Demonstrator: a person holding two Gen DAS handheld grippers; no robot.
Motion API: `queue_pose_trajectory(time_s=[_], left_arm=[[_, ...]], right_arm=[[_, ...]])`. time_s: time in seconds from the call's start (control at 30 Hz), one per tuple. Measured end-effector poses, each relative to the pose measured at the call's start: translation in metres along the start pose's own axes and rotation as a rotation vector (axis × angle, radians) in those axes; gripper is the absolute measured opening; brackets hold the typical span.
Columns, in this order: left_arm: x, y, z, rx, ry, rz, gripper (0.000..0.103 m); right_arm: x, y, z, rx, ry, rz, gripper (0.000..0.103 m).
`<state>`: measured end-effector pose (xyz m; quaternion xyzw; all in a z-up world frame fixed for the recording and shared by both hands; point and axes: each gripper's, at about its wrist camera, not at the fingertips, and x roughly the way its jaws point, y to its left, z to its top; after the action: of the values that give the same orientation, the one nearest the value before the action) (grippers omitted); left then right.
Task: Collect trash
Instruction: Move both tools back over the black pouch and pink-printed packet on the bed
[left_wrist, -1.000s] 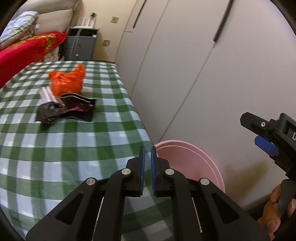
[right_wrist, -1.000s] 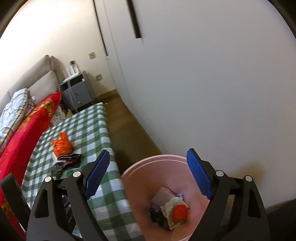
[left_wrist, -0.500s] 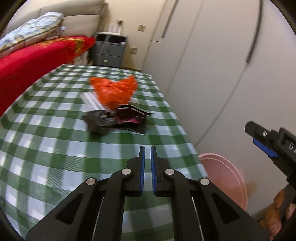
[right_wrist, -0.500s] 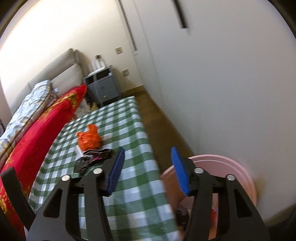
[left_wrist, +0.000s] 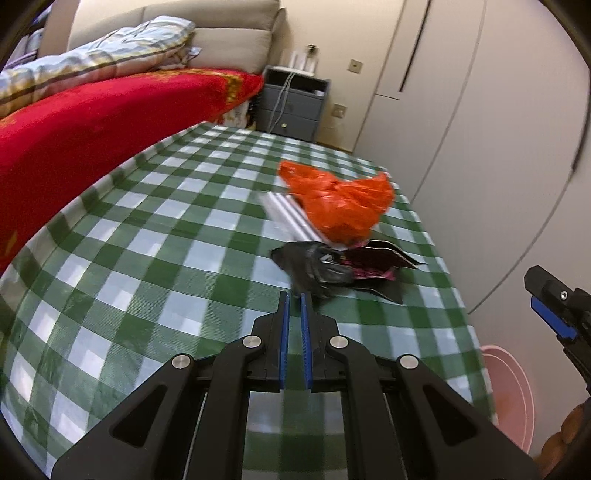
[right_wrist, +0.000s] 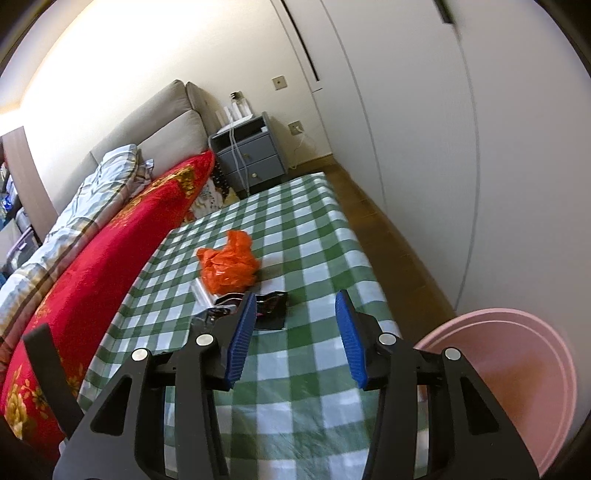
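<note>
Left gripper (left_wrist: 294, 295): jaws almost together, a thin slit between the blue pads, nothing in them; it hangs over the near part of the table, pointing at the trash heap.
Right gripper (right_wrist: 295, 306): jaws part open with nothing between the pads; they have just been closing from a wider spread. In the left view one blue pad of it shows at the right edge, above the bin.
Hand (left_wrist: 561, 439): fingers visible at the lower right of the left view, under the right gripper.
Table (left_wrist: 147, 258): covered by a green-and-white check cloth; its left edge runs just beside the red blanket, its right edge faces the wardrobe.
Orange bag (left_wrist: 340, 206): crumpled, near the table's right edge, toward the far half; it lies partly on the clear wrapper.
Clear wrapper (left_wrist: 284, 214): flat, ribbed, sticking out from under the orange bag on its left side.
Black wrapper (left_wrist: 314, 266): crumpled, just in front of the orange bag, touching the foil packet.
Foil packet (left_wrist: 373, 269): dark with pink print, torn open, to the right of the black wrapper, near the table's right edge.
Bin (right_wrist: 517, 387): pink, round, on the floor off the table's near right corner; contents not visible.
Blanket (left_wrist: 92, 122): red with gold pattern, along the table's left edge.
Quilt (left_wrist: 99, 70): striped, folded on the blanket.
Nightstand (left_wrist: 291, 107): grey, beyond the table's far edge, cables hanging down its front.
Wardrobe (left_wrist: 480, 110): pale doors, well apart from the table's right edge.
</note>
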<state>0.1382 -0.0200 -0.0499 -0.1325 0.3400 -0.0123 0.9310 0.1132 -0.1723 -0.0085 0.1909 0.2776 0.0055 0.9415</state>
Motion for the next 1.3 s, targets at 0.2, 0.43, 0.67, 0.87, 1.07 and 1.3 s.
queue_pose_trajectory(time_s=[0.2,0.43,0.67,0.87,1.07,1.3], left_arm=[[0.008,0.011,0.01,-0.016,0.004,0.027,0.033],[0.018,0.015,0.023,-0.034,0.015,0.029,0.038],[0.029,0.025,0.033,-0.085,0.034,0.029,0.045],[0.04,0.023,0.034,-0.086,0.055,0.014,0.045],[0.051,0.027,0.035,-0.113,0.088,-0.004,0.045],[0.06,0.019,0.032,-0.093,0.127,-0.033,0.045]], right_arm=[[0.027,0.007,-0.002,0.01,0.033,0.045,0.046],[0.044,0.008,0.001,0.048,0.042,0.08,0.048],[0.054,0.001,0.008,0.127,0.039,0.133,0.048],[0.07,-0.007,0.008,0.199,0.07,0.177,0.054],[0.096,-0.008,0.003,0.247,0.135,0.202,0.054],[0.118,-0.015,-0.003,0.308,0.176,0.203,0.054]])
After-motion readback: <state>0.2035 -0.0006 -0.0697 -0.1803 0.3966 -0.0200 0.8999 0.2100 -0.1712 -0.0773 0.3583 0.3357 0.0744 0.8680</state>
